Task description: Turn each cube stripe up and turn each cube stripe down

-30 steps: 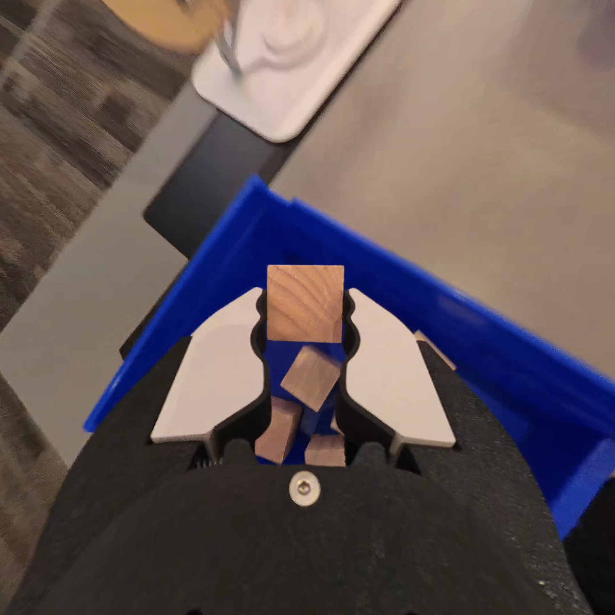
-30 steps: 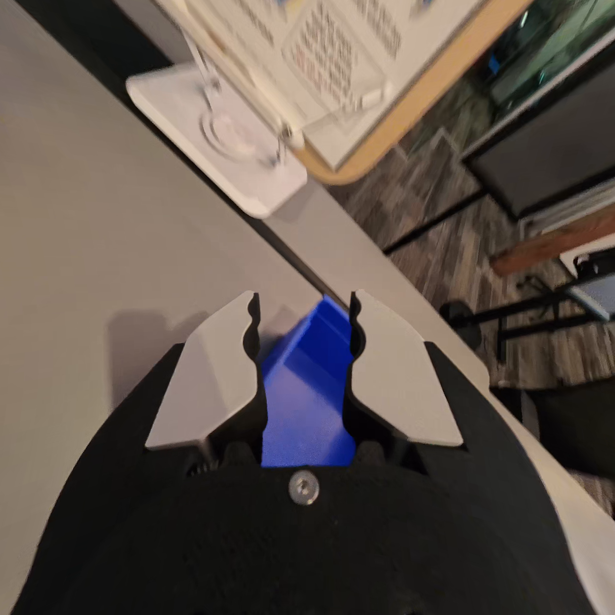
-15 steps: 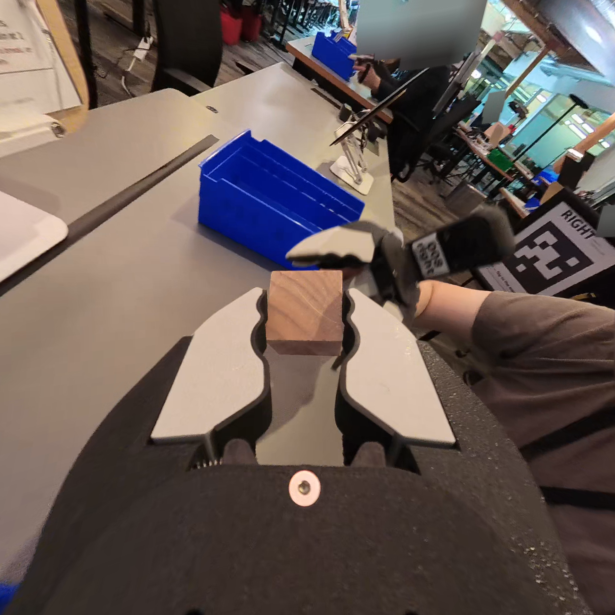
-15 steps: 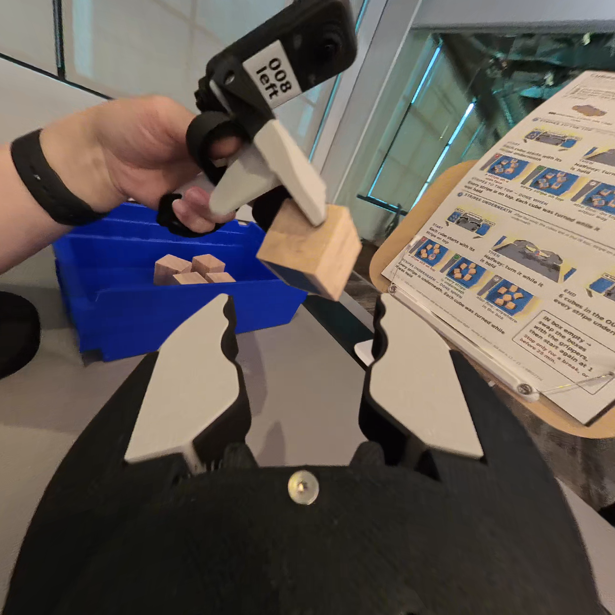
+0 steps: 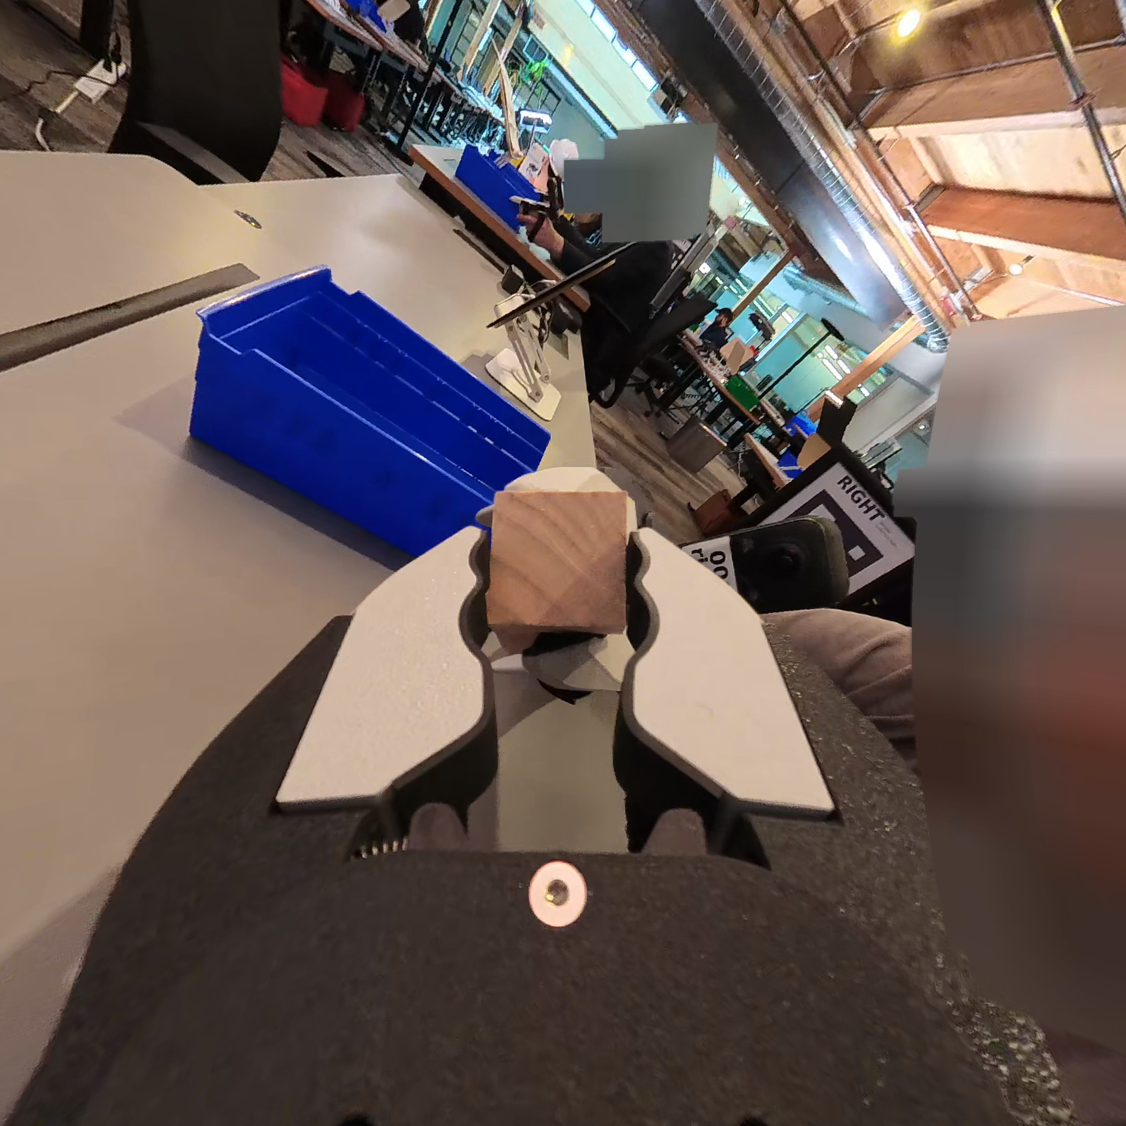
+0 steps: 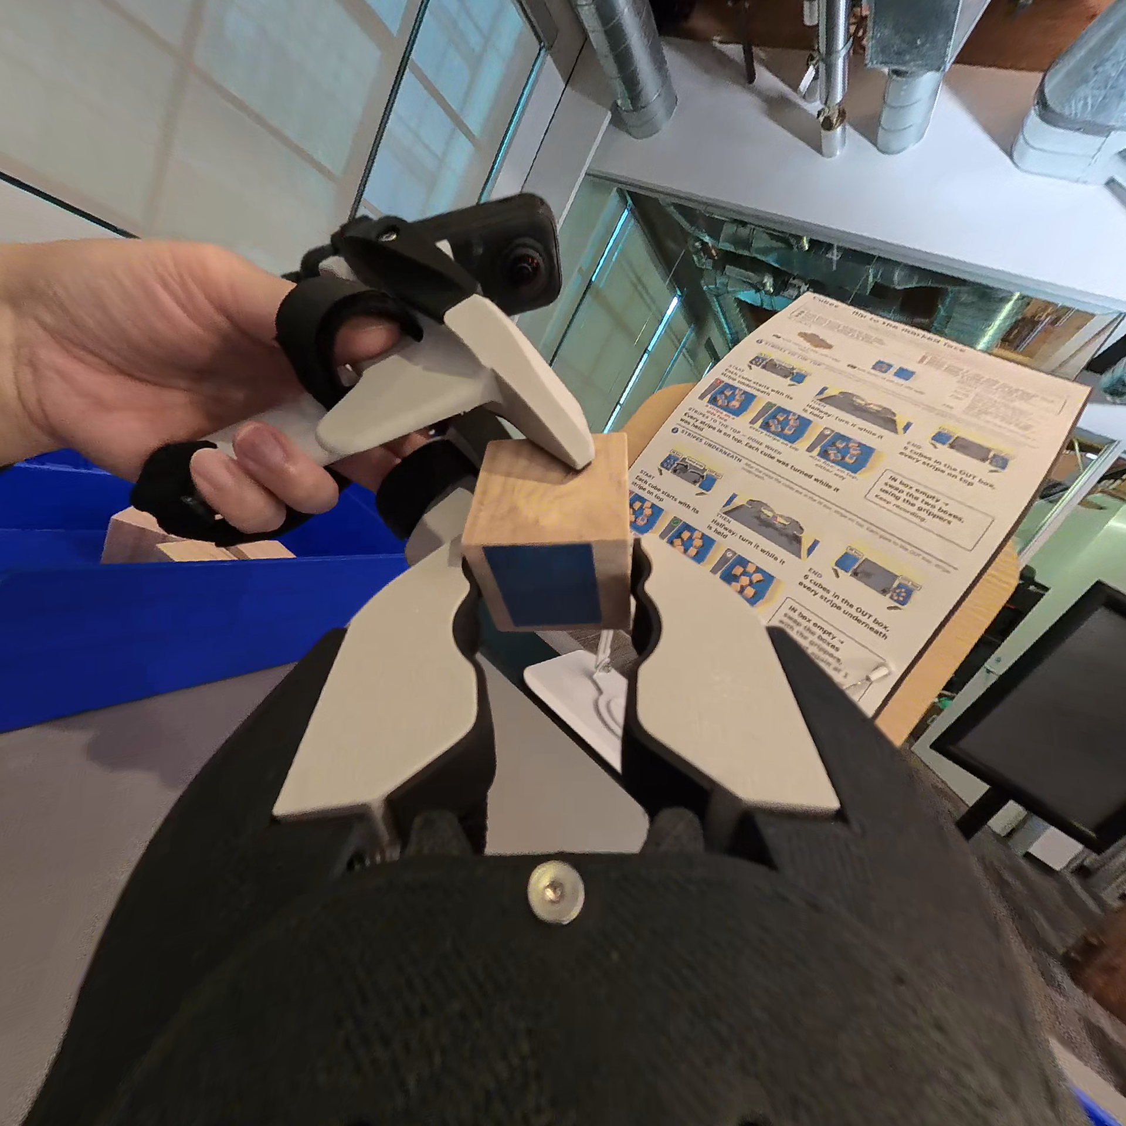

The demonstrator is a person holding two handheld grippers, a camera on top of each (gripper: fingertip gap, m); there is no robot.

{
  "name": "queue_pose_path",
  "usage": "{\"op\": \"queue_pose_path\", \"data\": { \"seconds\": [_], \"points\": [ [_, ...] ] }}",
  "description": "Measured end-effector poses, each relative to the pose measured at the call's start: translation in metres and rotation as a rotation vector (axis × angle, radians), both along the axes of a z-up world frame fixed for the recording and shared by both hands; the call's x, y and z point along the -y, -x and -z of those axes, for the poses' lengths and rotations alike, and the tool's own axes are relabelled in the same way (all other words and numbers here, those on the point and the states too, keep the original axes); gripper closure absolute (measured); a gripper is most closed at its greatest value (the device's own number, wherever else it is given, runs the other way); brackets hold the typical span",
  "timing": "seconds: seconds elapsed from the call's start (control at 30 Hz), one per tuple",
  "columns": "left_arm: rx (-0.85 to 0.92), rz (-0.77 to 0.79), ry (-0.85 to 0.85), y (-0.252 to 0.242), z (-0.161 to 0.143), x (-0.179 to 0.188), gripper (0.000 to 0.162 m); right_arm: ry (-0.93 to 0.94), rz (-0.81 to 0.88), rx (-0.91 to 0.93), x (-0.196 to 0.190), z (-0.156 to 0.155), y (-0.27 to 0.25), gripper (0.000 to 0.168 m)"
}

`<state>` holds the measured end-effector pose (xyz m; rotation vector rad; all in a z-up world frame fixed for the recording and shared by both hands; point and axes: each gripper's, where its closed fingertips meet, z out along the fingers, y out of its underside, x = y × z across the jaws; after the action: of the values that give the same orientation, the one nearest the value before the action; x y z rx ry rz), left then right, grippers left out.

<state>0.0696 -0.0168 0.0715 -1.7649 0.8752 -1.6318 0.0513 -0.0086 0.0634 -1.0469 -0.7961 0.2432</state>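
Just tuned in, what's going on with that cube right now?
A handover in mid-air. The left gripper is shut on a wooden cube, and the right gripper has its fingers on either side of the same cube, touching or nearly so. The cube's blue stripe faces the right camera. More cubes sit in the blue bin behind, and another blue bin stands on the table.

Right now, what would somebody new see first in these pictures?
First, the wooden cube held up in the air, with both grippers on it at once: the left gripper grips it top and bottom, while the right gripper closes on its sides. Its blue stripe faces the right wrist camera. Behind it, a blue bin with more cubes sits on the grey table.
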Motion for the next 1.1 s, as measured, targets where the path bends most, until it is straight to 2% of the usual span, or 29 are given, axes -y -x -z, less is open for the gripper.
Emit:
{"op": "queue_pose_path", "data": {
  "seconds": [0.13, 0.27, 0.33, 0.4, 0.5, 0.63, 0.73, 0.8, 1.1],
  "points": [
    [0.026, 0.012, 0.032, 0.0, -0.001, 0.0, 0.119, 0.003, -0.033, 0.042, 0.0, -0.002, 0.0, 0.122],
    [0.088, -0.037, -0.063, 0.01, -0.017, -0.008, 0.119, 0.063, -0.138, 0.111, 0.003, -0.019, -0.006, 0.122],
    [0.103, -0.128, -0.177, 0.022, -0.029, -0.017, 0.118, 0.126, -0.077, 0.184, -0.01, -0.037, -0.03, 0.122],
    [0.047, -0.217, -0.291, 0.035, -0.034, -0.025, 0.119, 0.332, 0.031, 0.27, -0.034, -0.039, -0.076, 0.122],
    [-0.003, -0.315, -0.434, 0.05, -0.044, -0.028, 0.119, 0.785, 0.163, 0.263, -0.061, -0.004, -0.165, 0.122],
    [-0.007, -0.395, -0.581, 0.059, -0.052, -0.024, 0.12, 1.312, 0.506, 0.197, -0.087, 0.086, -0.289, 0.122],
    [-0.114, -0.402, -0.597, 0.058, -0.042, -0.026, 0.12, 1.562, 0.631, 0.184, -0.093, 0.147, -0.337, 0.121],
    [-0.178, -0.377, -0.588, 0.054, -0.033, -0.024, 0.122, 1.63, 0.673, 0.17, -0.095, 0.168, -0.351, 0.121],
    [-0.268, -0.32, -0.588, 0.044, -0.017, -0.018, 0.125, 1.708, 0.853, 0.236, -0.096, 0.205, -0.37, 0.121]
  ]
}}
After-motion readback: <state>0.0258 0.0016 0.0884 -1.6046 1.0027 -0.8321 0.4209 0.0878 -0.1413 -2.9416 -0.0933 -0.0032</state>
